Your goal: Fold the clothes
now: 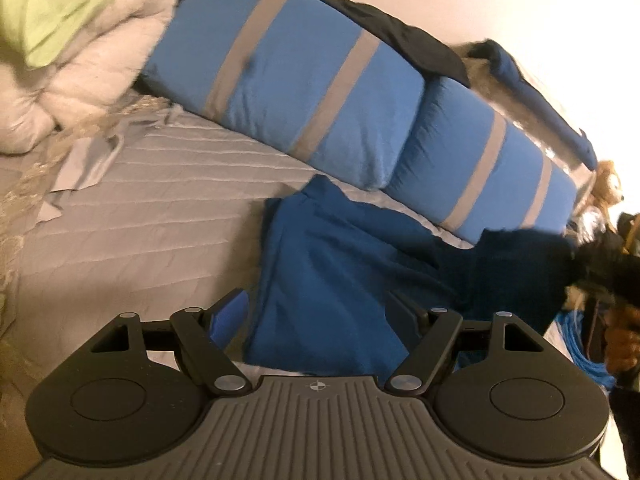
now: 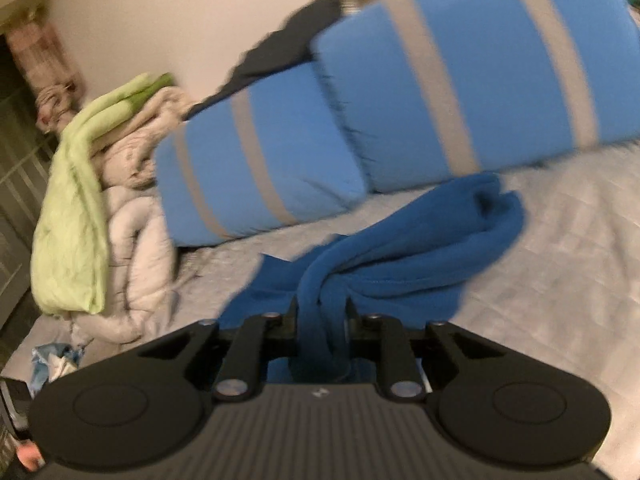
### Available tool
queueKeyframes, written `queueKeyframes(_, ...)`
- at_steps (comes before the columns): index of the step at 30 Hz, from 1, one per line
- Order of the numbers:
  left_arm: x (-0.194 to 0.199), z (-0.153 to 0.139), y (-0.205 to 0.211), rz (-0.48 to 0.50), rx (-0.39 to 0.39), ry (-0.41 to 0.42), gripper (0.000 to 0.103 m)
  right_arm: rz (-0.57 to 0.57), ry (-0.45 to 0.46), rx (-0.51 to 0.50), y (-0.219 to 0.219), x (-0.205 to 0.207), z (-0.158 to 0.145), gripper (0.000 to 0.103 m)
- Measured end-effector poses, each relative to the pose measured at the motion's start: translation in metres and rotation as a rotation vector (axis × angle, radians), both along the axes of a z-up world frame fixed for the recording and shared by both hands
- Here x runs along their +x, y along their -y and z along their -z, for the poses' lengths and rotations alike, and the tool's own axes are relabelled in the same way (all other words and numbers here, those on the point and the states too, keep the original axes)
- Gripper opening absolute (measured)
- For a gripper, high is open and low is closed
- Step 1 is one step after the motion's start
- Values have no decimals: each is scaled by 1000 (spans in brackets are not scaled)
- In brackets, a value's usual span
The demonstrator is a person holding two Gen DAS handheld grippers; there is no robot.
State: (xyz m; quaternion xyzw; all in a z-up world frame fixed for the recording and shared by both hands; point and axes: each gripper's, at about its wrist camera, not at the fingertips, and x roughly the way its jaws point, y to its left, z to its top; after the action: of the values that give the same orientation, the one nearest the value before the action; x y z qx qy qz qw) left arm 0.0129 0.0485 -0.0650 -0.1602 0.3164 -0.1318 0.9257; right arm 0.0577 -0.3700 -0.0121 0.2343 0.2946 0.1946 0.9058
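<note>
The right tool point(image 2: 322, 320) pinches a bunched fold of the blue garment point(image 2: 400, 248), which trails ahead onto the bed point(image 2: 560, 240); the left tool point(image 1: 316, 316) stands spread, garment between its fingers

Garment point(image 1: 320, 272) on bed point(image 1: 140, 220), before pillows point(image 1: 288, 80); bedding heap point(image 1: 80, 60) left of pillows.

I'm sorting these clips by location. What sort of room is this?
Most likely a bedroom: a quilted grey bedspread with two blue striped pillows against the wall, and bundled bedding piled at one side. A blue garment lies on the bed.
</note>
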Motion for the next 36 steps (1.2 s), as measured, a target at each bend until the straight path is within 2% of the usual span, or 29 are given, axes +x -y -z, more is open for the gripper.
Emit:
queueKeyframes(6, -13, 5, -28, -106, -43, -17, 75, -204, 95, -79, -151, 36, -24, 18)
queueKeyframes(7, -16, 6, -33, -121, -48, -21, 75, -256, 110, -122, -182, 38, -20, 18)
queueKeyframes(9, -21, 8, -41, -143, -54, -31, 75, -348, 86, -199, -234, 45, 2, 18)
queueKeyframes(12, -27, 12, -51, -159, -54, -45, 75, -438, -42, -281, -281, 55, 52, 18)
queueKeyframes(14, -30, 15, -56, -163, -54, -52, 75, -443, -84, -301, -291, 52, 72, 18)
queueKeyframes(17, -31, 19, -62, -172, -56, -59, 75, -441, -69, -318, -295, 45, 74, 18)
queueKeyframes(23, -28, 30, -62, -184, -79, -74, 75, -492, -37, -378, -299, 32, 53, 18)
queueKeyframes(28, -23, 30, -53, -166, -73, -74, 75, -549, -25, -434, -306, 17, 49, 18)
queueKeyframes(30, -22, 27, -50, -155, -69, -67, 75, -564, -34, -435, -308, 19, 52, 25)
queueKeyframes(31, -23, 25, -49, -150, -68, -60, 75, -575, -48, -422, -307, 21, 53, 33)
queueKeyframes(32, -23, 23, -48, -144, -70, -53, 75, -587, -61, -386, -302, 22, 50, 56)
queueKeyframes(34, -22, 20, -47, -130, -82, -41, 75, -606, -66, -296, -288, 23, 40, 72)
queueKeyframes(35, -21, 19, -47, -119, -91, -37, 75, -594, -44, -285, -279, 20, 34, 79)
queueKeyframes(36, -18, 17, -46, -101, -106, -29, 75, -582, -23, -274, -270, 17, 27, 82)
